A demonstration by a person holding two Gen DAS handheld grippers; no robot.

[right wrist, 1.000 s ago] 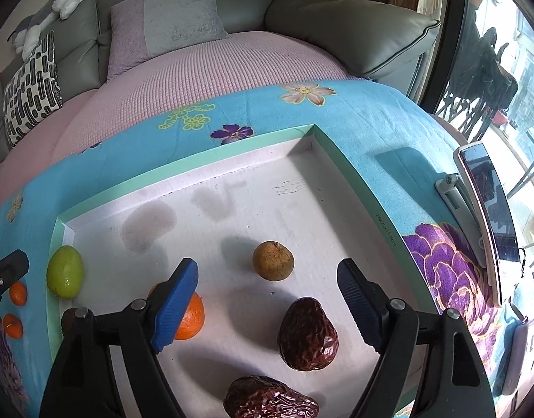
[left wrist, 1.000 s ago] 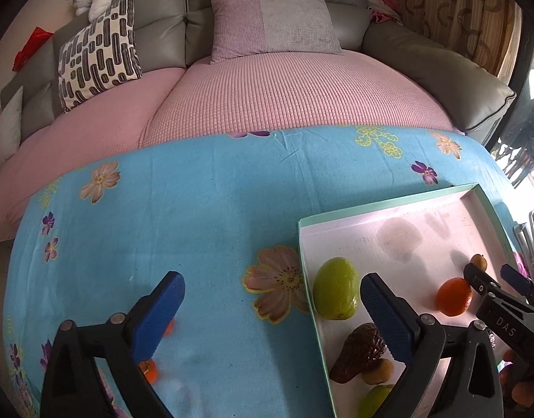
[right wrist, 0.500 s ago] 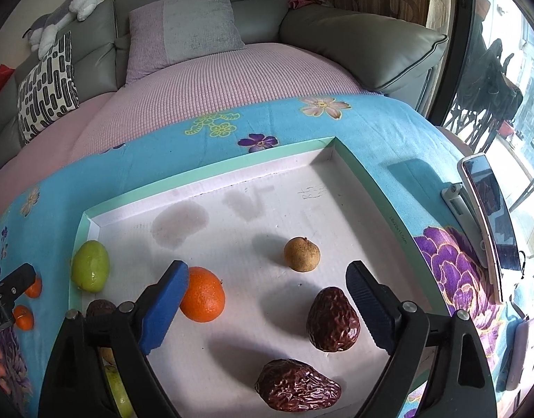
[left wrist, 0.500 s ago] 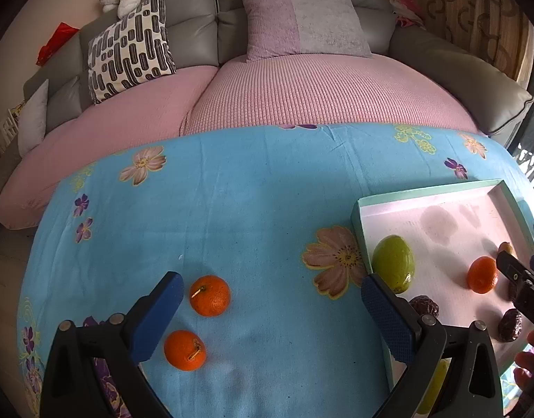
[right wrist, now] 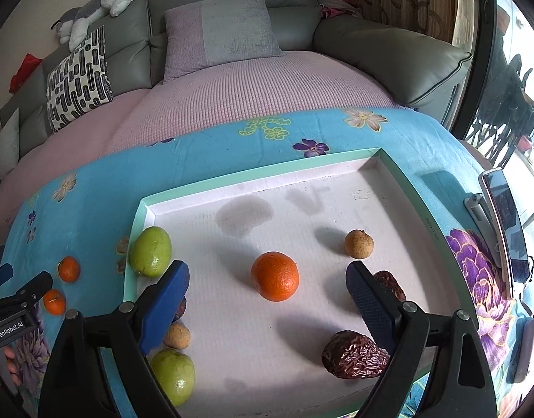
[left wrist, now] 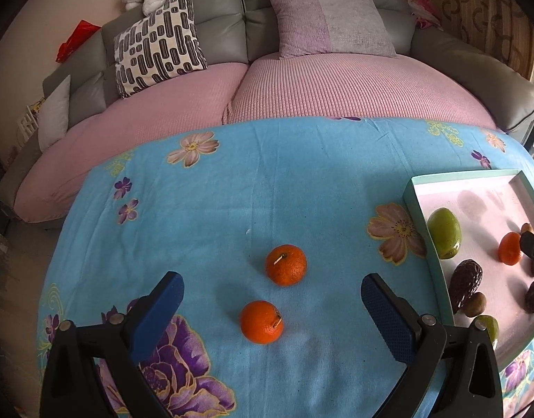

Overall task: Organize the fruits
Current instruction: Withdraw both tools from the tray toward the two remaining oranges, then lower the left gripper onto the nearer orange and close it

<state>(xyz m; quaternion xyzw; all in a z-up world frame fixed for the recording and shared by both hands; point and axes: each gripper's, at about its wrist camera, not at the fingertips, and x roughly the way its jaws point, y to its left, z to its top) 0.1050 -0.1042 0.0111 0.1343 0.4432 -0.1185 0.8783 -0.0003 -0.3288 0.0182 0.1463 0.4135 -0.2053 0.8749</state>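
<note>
Left gripper, jaws wide and empty, hangs over two small oranges left of the mint-rimmed white tray; right gripper, jaws likewise wide and empty, over the tray's orange.

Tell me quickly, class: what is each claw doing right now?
Left claw: open, holding nothing, over two oranges on the cloth.
Right claw: open, holding nothing, over the tray.

Your left gripper reads "GenRobot.AI" in white on its black body, at the right wrist view's left edge. Scribbled marks on the tray floor stay illegible.
</note>
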